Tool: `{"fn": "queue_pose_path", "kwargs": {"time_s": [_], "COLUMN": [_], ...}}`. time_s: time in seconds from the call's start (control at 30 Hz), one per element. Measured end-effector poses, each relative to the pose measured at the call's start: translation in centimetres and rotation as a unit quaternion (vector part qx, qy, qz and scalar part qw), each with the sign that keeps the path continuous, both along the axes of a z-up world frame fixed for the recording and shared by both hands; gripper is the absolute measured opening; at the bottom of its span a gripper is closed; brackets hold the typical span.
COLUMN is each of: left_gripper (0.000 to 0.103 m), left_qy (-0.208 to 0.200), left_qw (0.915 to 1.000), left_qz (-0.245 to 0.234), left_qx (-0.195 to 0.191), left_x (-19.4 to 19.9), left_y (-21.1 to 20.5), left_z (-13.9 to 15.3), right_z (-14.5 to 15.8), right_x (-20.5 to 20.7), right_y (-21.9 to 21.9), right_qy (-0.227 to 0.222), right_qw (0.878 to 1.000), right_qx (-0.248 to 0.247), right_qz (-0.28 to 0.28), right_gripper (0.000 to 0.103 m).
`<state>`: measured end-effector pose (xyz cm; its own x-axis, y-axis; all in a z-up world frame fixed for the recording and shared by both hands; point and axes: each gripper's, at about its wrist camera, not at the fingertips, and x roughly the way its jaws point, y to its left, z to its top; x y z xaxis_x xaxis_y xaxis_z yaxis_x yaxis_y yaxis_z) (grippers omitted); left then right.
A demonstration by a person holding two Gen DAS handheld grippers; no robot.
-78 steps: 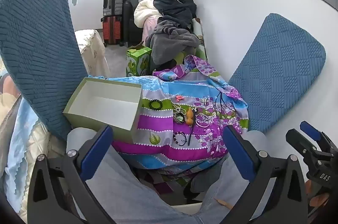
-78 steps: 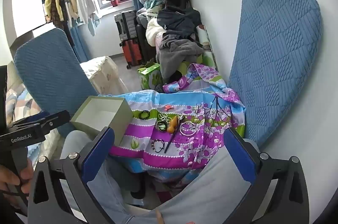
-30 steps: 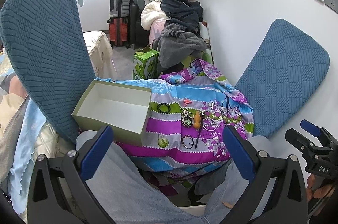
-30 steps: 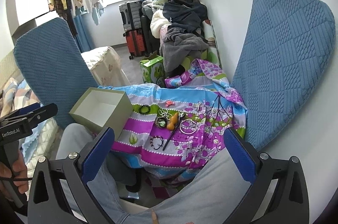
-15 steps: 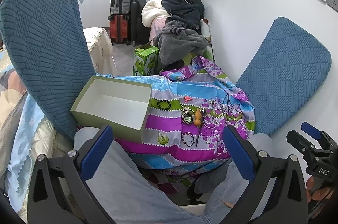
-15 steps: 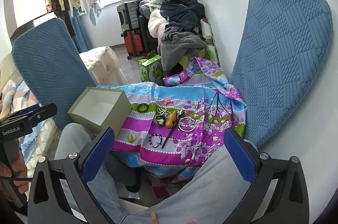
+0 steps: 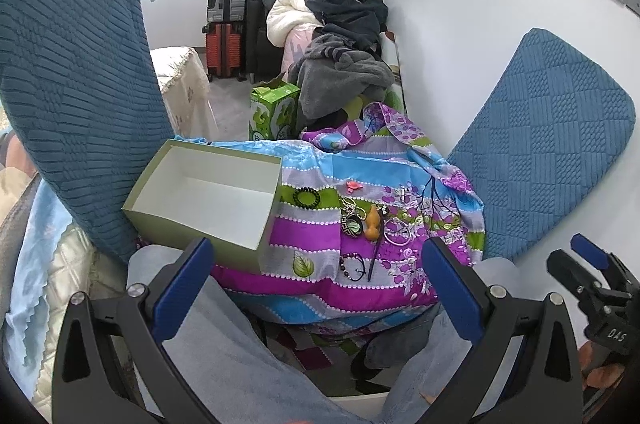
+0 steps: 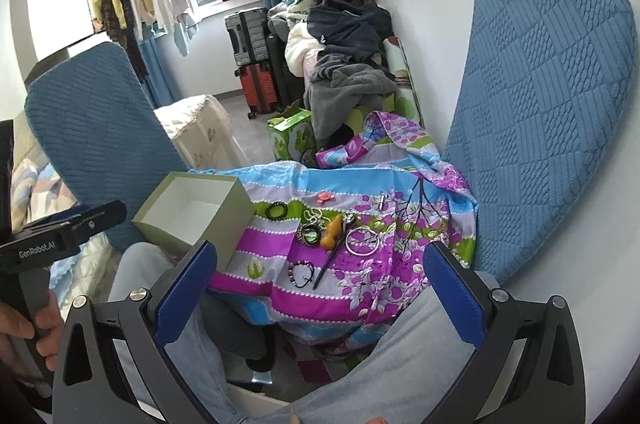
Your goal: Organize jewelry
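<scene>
I held my left gripper [image 7: 316, 264] over my lap with its blue-padded fingers spread wide and nothing between them, and my right gripper [image 8: 320, 268] was the same, wide apart and empty. Ahead of both lay the bright striped cloth [image 7: 320, 288], and the jewelry sat in a loose cluster on its right half: a black coiled ring [image 7: 307, 198], a small pink piece [image 7: 353, 186] beyond it, a round green pendant [image 7: 353, 229] touching an orange gourd-shaped charm [image 7: 372, 223], a silver bangle [image 7: 397, 230] just beside that, and nearer me a dark beaded bracelet [image 7: 352, 267] next to a thin dark stick [image 7: 376, 256]. The open green box [image 7: 200, 224] stood at the cloth's left edge, its white inside bare. Blue chair backs [image 8: 540, 112] rose on both sides.
</scene>
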<state>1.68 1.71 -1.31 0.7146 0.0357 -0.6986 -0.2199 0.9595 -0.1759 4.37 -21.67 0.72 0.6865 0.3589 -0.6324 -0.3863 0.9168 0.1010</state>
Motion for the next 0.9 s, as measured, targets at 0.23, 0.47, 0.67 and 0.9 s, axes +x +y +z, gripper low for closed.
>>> {"fn": "queue_pose_path", "kwargs": {"time_s": [0.23, 0.47, 0.67, 0.9], "left_gripper": [0.103, 0.103, 0.103, 0.096], "left_qy": [0.007, 0.017, 0.032, 0.042], "left_qw": [1.0000, 0.9998, 0.9994, 0.9987], "left_qz": [0.002, -0.006, -0.010, -0.027], "left_qx": [0.000, -0.001, -0.002, -0.014], "left_x": [1.5, 3.5, 6.0, 9.9], "left_y": [0.2, 0.0, -0.2, -0.3], "left_z": [-1.2, -2.8, -4.6, -7.5], "right_z": [-0.8, -3.1, -5.2, -8.9], "right_x": [1.2, 3.2, 5.3, 8.7], "right_y": [-0.3, -0.1, 0.1, 0.3], "right_qy": [-0.003, 0.014, 0.023, 0.039], "right_qw": [1.000, 0.999, 0.999, 0.999], "right_qx": [0.017, 0.030, 0.031, 0.021], "right_qz": [-0.003, 0.001, 0.000, -0.008], "right_gripper": [0.103, 0.092, 0.081, 0.065]}}
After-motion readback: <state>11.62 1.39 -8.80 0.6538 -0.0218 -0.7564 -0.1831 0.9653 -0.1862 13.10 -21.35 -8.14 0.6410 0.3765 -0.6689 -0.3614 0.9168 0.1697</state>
